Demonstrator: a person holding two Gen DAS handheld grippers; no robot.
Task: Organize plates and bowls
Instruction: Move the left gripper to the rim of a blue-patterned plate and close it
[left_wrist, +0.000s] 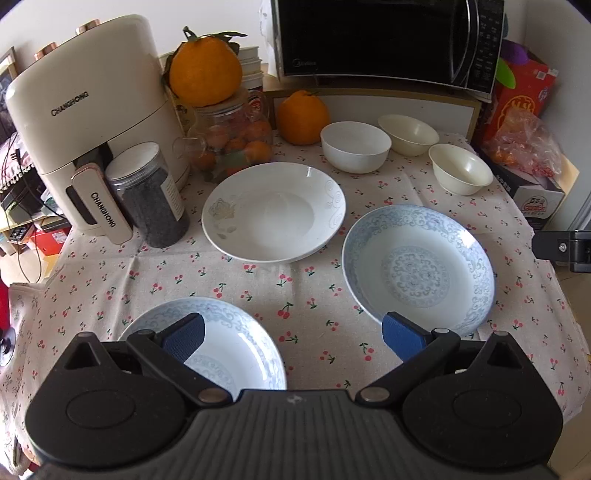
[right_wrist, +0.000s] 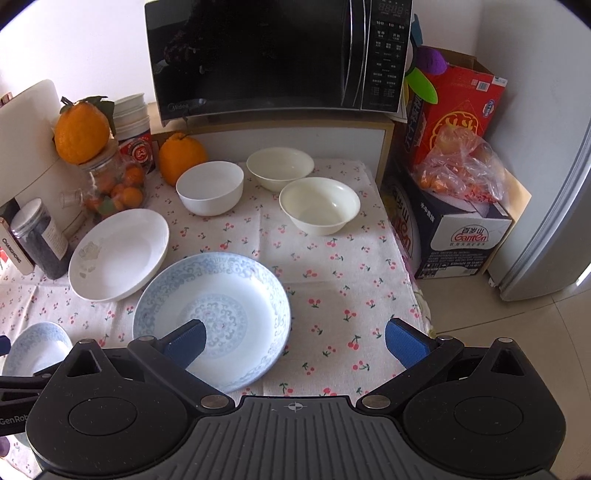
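Note:
On the cherry-print cloth lie three plates: a white plate (left_wrist: 273, 212) (right_wrist: 118, 253), a blue-patterned plate (left_wrist: 417, 266) (right_wrist: 212, 317), and a second blue-patterned plate (left_wrist: 229, 347) (right_wrist: 35, 347) at the near left. Behind stand a white bowl (left_wrist: 354, 146) (right_wrist: 209, 192) and two cream bowls (left_wrist: 408, 133) (right_wrist: 280, 168), (left_wrist: 460, 168) (right_wrist: 319, 205). My left gripper (left_wrist: 291, 338) is open and empty, above the cloth between the two blue plates. My right gripper (right_wrist: 293, 343) is open and empty, its left finger over the middle blue plate.
A cream air fryer (left_wrist: 88, 122), a dark jar (left_wrist: 151, 195), a glass jar of oranges (left_wrist: 231, 140), a loose orange (left_wrist: 303, 116) and a microwave (left_wrist: 388, 40) line the back. Boxes (right_wrist: 454, 229) and a fridge (right_wrist: 554, 206) stand right of the table edge.

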